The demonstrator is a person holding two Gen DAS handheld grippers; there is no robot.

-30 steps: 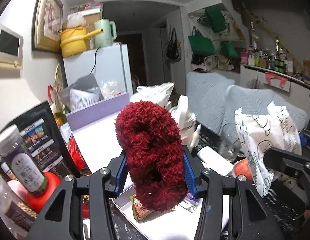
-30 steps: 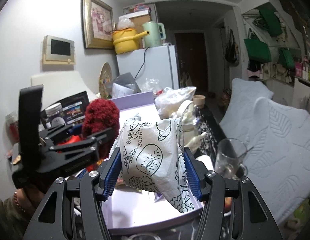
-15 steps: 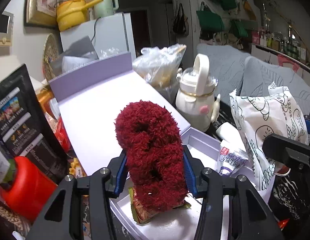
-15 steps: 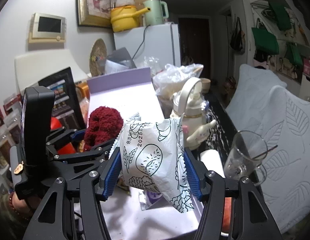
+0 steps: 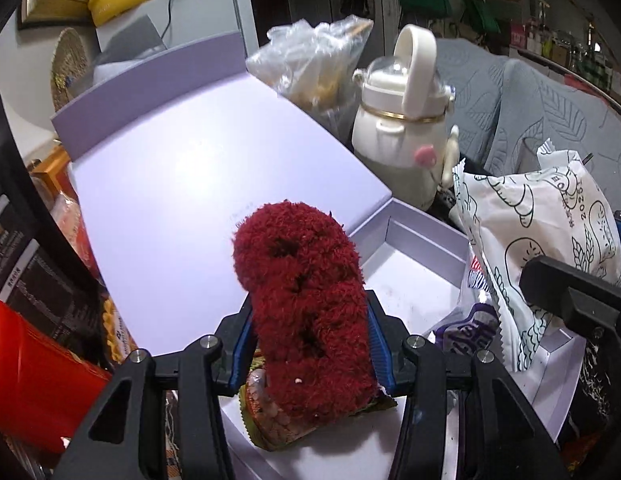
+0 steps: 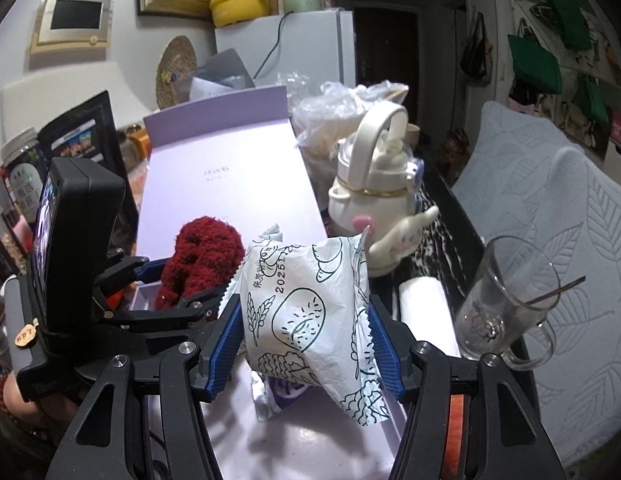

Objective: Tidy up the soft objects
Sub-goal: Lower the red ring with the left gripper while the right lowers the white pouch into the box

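Since a second ago both of my grippers have tipped downward and come lower over the open lilac box point(image 5: 424, 242), so the fridge and wall pictures have slid toward the top of each view and the box lid now fills the middle. From the left wrist, my left gripper point(image 5: 308, 344) has its blue fingers point(image 5: 240, 350) closed tight on the red fuzzy knitted piece point(image 5: 306, 304), which stands upright between them, its lower end just above a green and orange snack packet point(image 5: 270, 412) lying in the box. At the right edge I see the white printed bread packet point(image 5: 538, 264) and part of the other gripper's black frame. A cream kettle-shaped bottle point(image 5: 406, 140) stands beyond the box, beside a crumpled clear plastic bag point(image 5: 314, 52). From the right wrist, my right gripper point(image 6: 304, 344) has its fingers point(image 6: 224, 346) pressed against both sides of the bread packet point(image 6: 306, 312), which it holds over the box interior, above a purple and silver wrapper point(image 6: 278, 392). My left gripper point(image 6: 182, 280) sits just to the left with the red piece point(image 6: 198, 260) in its grip. An empty glass mug point(image 6: 506, 304) stands on the dark surface point(image 6: 438, 232) to the right.
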